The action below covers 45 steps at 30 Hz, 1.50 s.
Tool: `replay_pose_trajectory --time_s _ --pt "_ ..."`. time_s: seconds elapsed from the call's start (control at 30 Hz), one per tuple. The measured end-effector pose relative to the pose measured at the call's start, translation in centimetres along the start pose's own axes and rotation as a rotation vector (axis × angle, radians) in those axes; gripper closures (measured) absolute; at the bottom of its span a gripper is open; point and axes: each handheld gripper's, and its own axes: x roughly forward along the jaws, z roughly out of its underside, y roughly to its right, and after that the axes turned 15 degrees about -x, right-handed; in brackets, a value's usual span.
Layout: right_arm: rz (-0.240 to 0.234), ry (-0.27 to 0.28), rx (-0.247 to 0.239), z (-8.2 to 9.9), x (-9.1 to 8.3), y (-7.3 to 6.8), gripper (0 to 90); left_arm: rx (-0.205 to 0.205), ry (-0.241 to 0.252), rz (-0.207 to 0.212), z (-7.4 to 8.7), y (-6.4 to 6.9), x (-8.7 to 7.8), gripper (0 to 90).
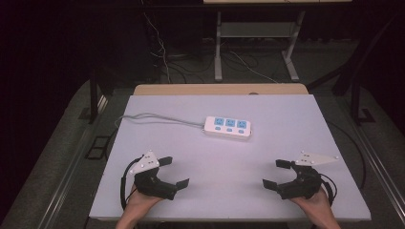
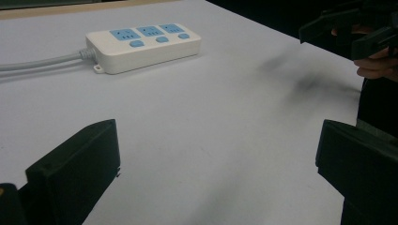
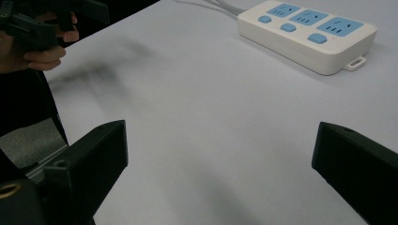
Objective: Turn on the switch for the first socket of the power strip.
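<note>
Two claws, both wide open and holding nothing, so this looks like the very start, before any reach. The left claw sits near the front-left of the desk, the right claw mirrors it at front-right, and both angle in toward the middle. The thing they're facing is the white power strip with its three blue sockets, lying flat toward the back centre of the desk, well apart from either claw. Its grey cord trails off to the left and over the desk edge.

My guess at the next move: one claw goes forward to the strip and lines its jaws up across the narrow body. The casing is smooth plastic, so I'd grab it square rather than by a corner, and mind the cord tugging back.
</note>
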Motion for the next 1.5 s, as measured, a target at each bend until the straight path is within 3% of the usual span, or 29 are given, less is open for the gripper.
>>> replay_pose_trajectory --time_s 0.23,0.63,1.23,1.5 --pt "-0.003 -0.005 -0.005 0.0 0.1 0.0 3.4 -0.002 -0.006 -0.002 0.0 0.2 0.1 0.0" --pt "-0.007 -0.019 -0.015 0.0 0.2 -0.2 3.4 0.017 -0.062 -0.004 -0.6 0.8 1.1 0.0" --pt "0.000 -0.022 0.000 0.2 -0.2 0.1 3.5 0.009 -0.105 -0.008 -3.5 1.0 2.2 0.0" --pt "-0.002 -0.030 0.006 0.3 -0.2 0.1 3.5 0.031 -0.147 -0.012 -5.1 0.8 3.1 0.0"
